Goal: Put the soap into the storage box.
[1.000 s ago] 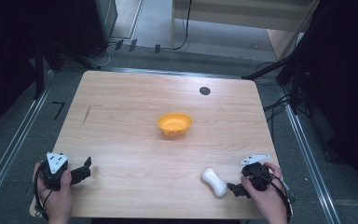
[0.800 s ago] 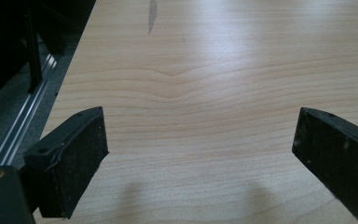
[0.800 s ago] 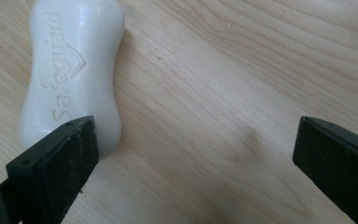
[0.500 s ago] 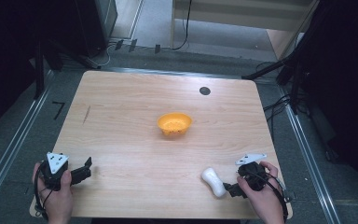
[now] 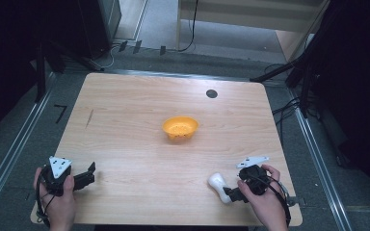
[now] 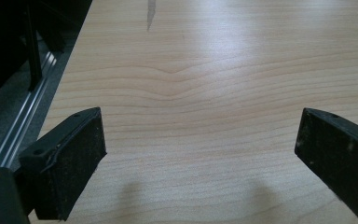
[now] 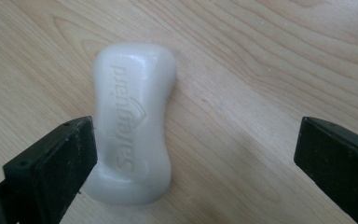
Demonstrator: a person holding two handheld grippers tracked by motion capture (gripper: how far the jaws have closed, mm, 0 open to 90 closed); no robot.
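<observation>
The left tool [image 5: 87, 174] sat near the front left corner of the wooden table [image 5: 125, 120], held in a hand [image 5: 60, 202]. Its two black jaws were spread wide with only bare wood between them. An orange bowl [image 5: 180, 128] stood in the middle of the table, well apart from both tools. A white bar of soap [image 7: 133, 121] lay flat on the table near the front right. The right tool [image 7: 196, 158] was just at the soap, jaws wide apart. The soap lay beside one jaw, and the other jaw was far off.
</observation>
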